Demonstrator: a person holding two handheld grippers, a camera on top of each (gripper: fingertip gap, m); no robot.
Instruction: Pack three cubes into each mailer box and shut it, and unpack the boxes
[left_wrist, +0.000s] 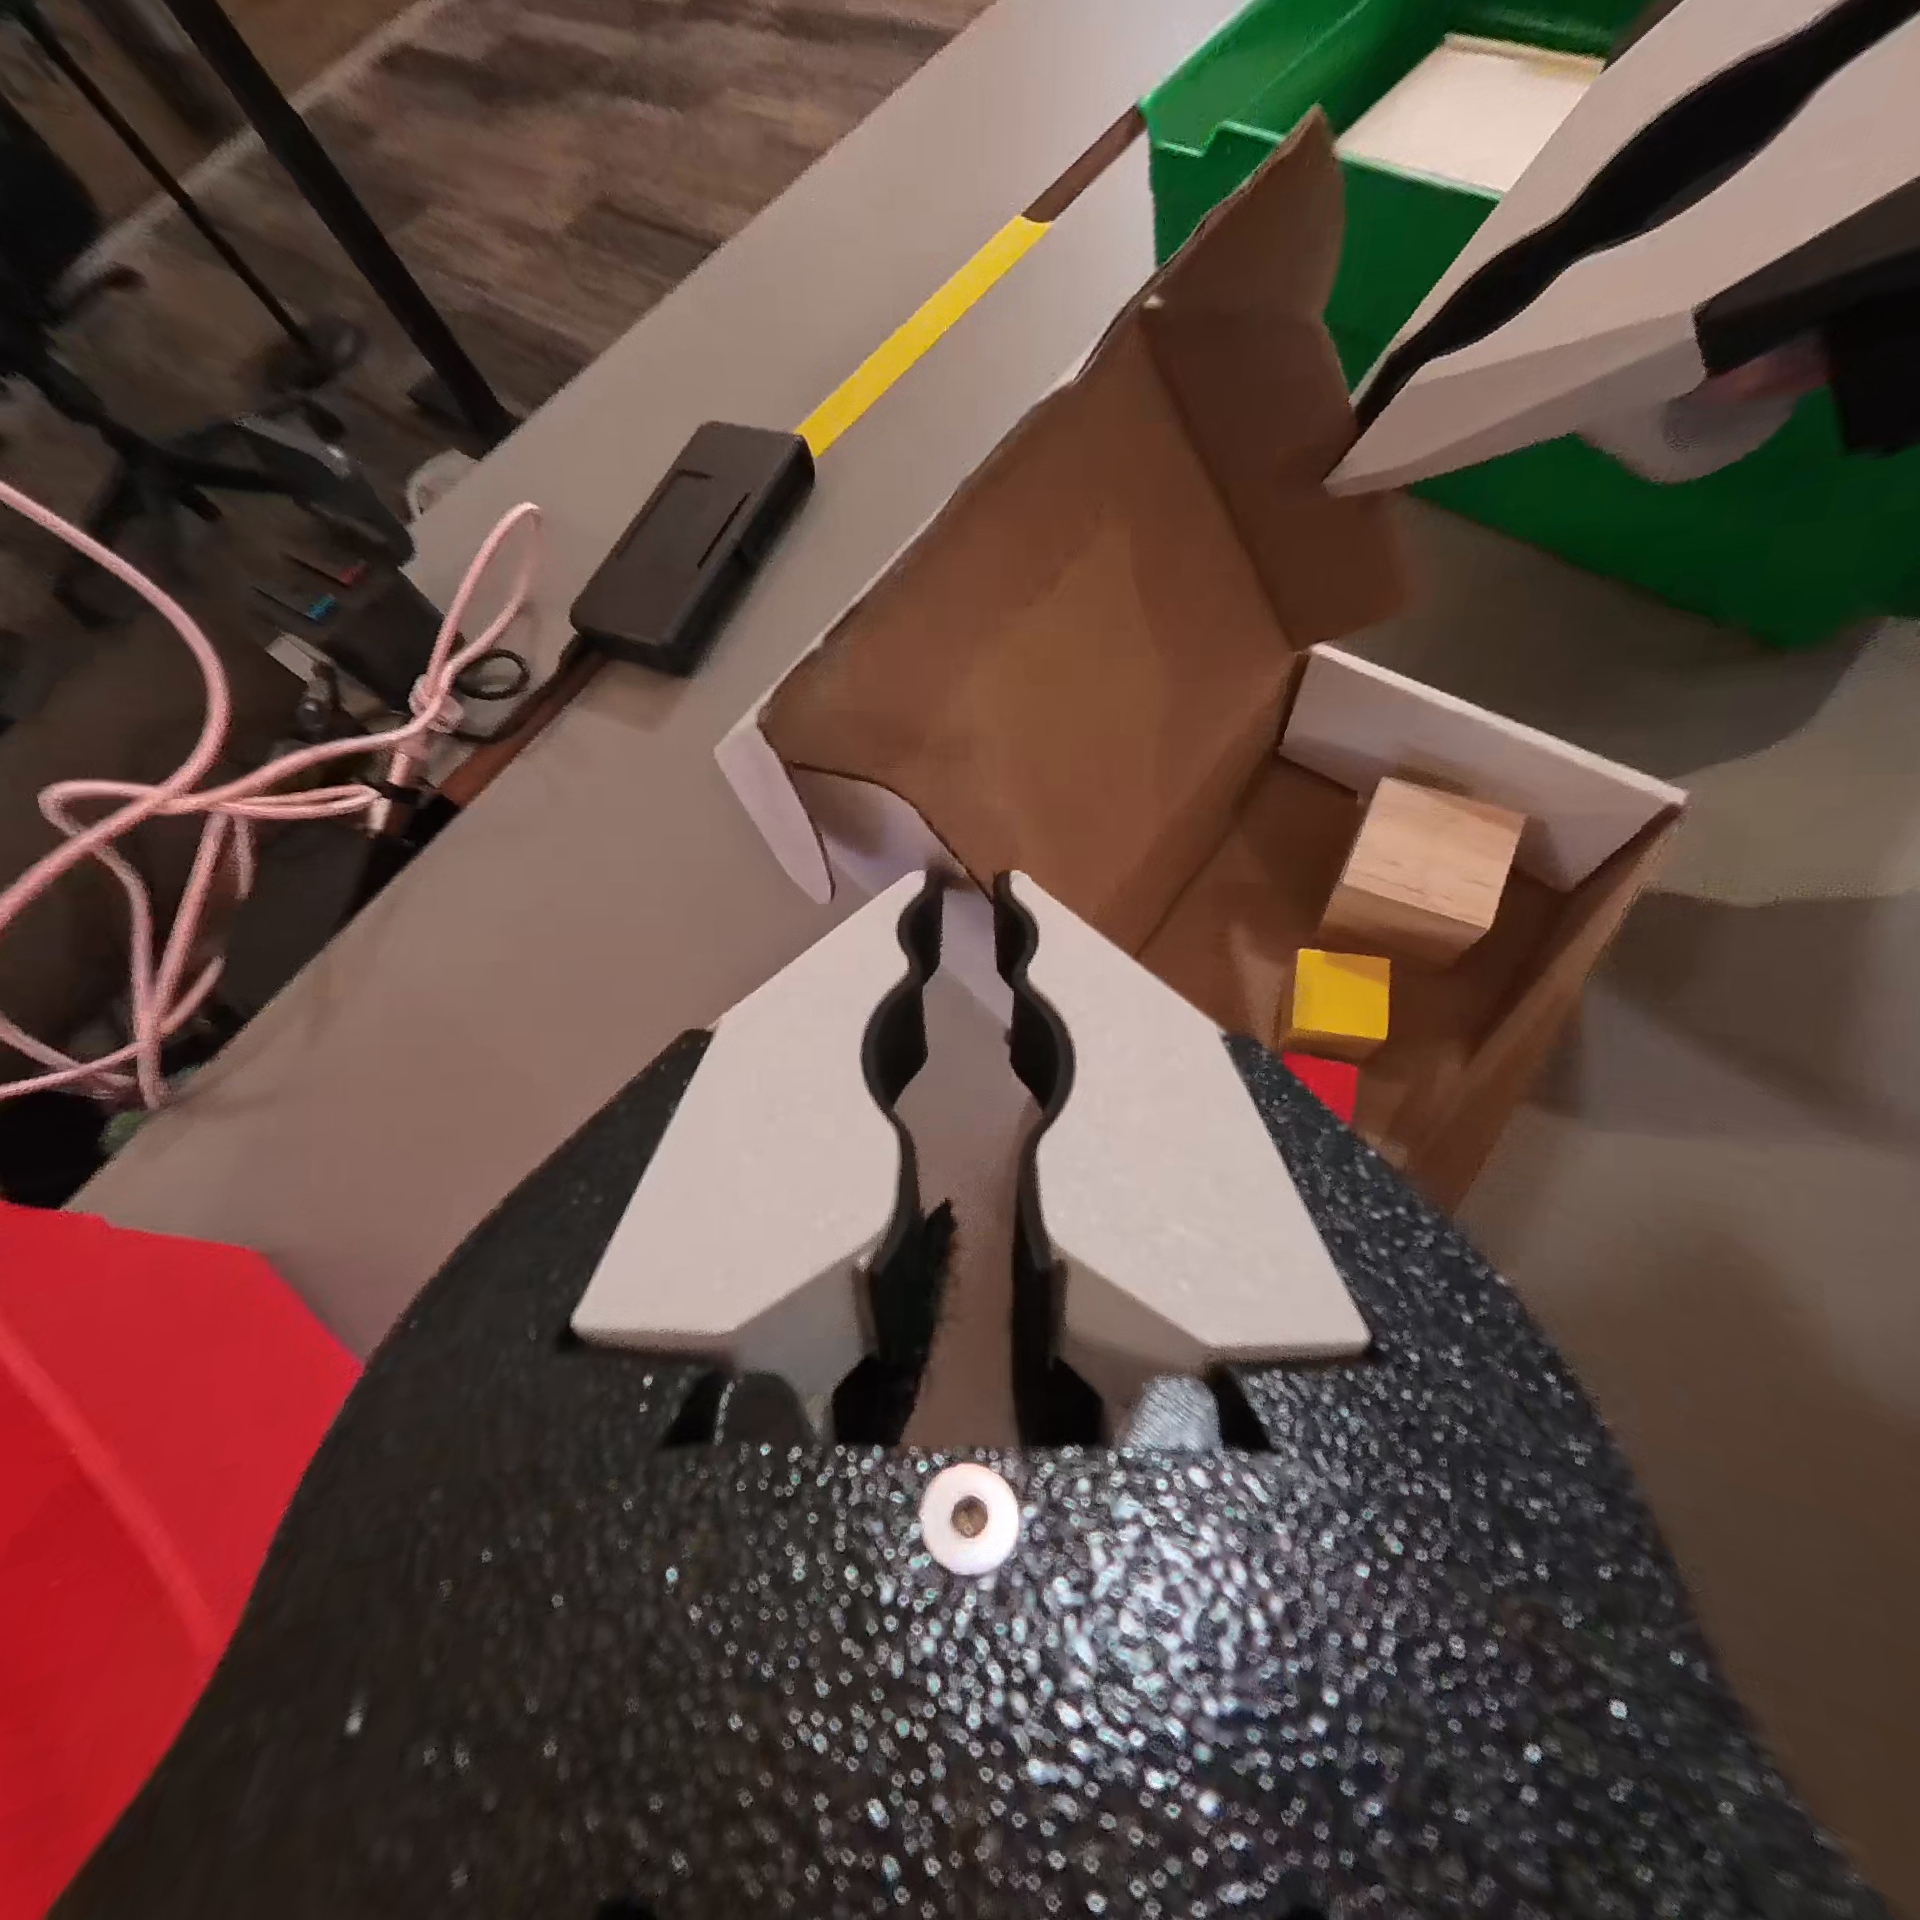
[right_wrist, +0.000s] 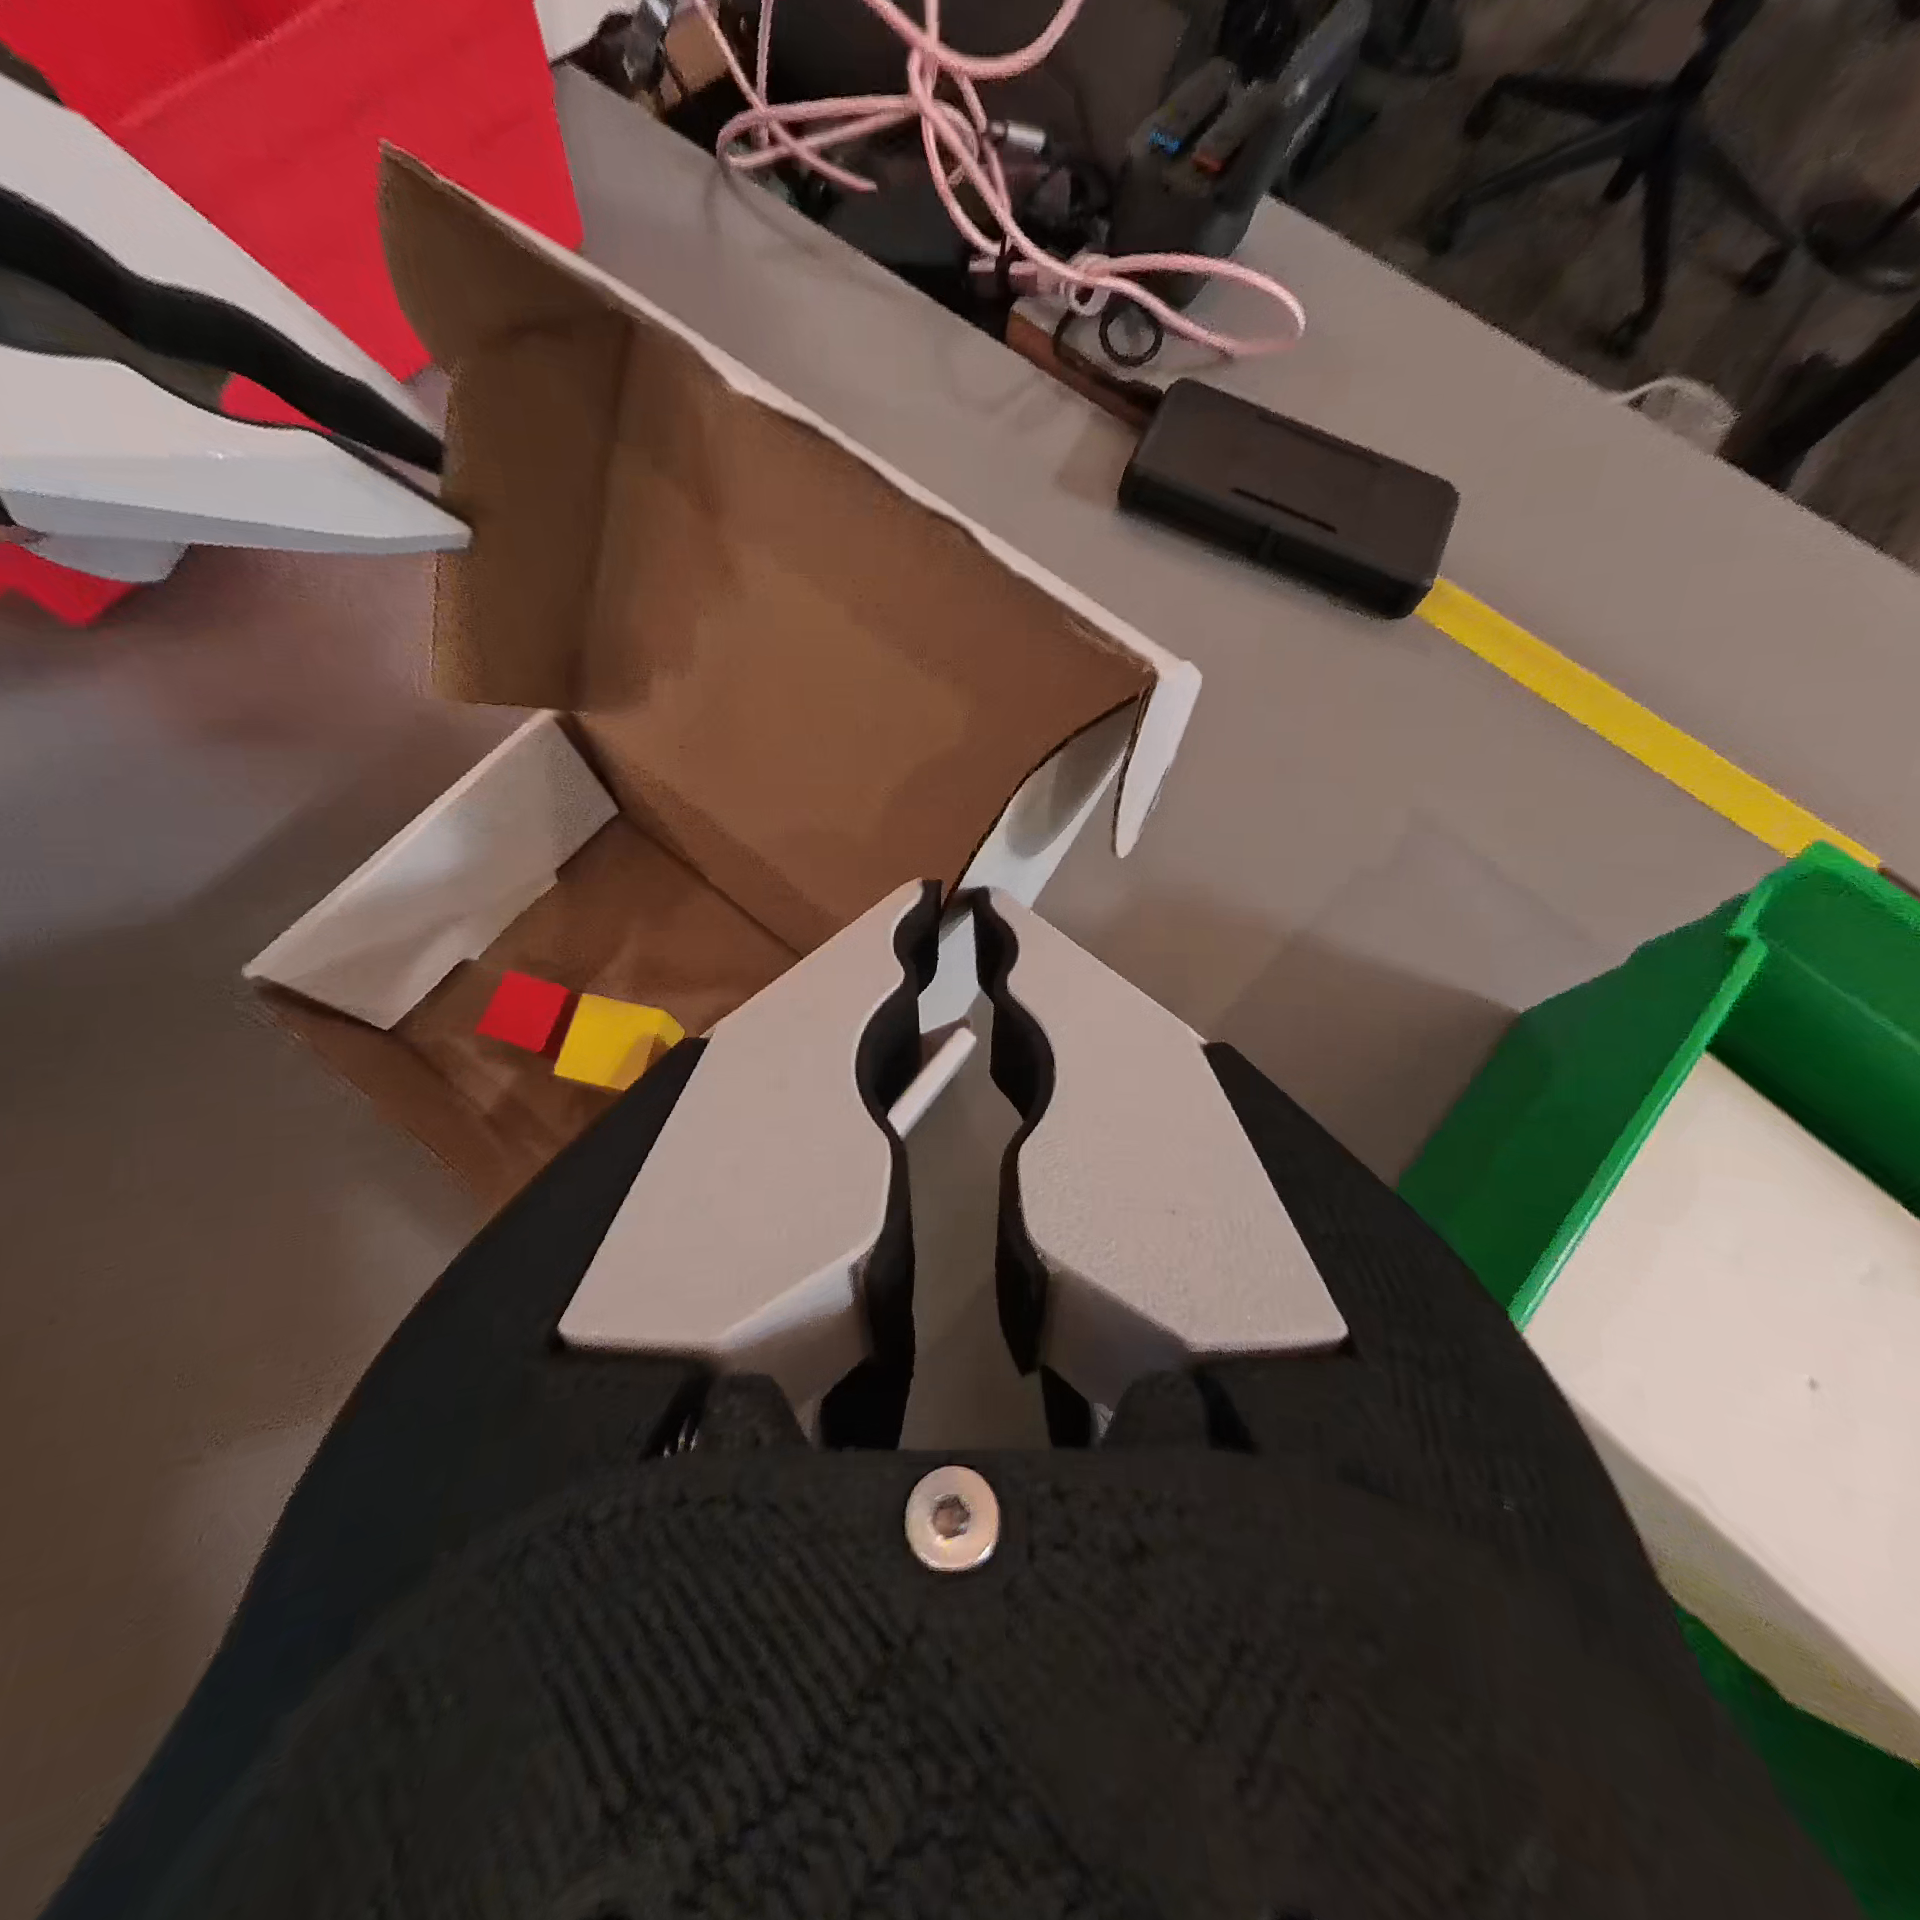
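Each gripper's jaws were seen clamped on a side flap of the raised lid (right_wrist: 790, 582) of the mailer box (left_wrist: 1496, 831): the left gripper (left_wrist: 968, 894) on one edge, the right gripper (right_wrist: 951, 904) on the opposite one. The lid stood between them, its long axis running gripper to gripper. Below and ahead, a wooden cube (left_wrist: 1423, 878), yellow cube (left_wrist: 1340, 1003) and red cube (right_wrist: 523, 1008) were lying inside, on the grey table (right_wrist: 1351, 790).
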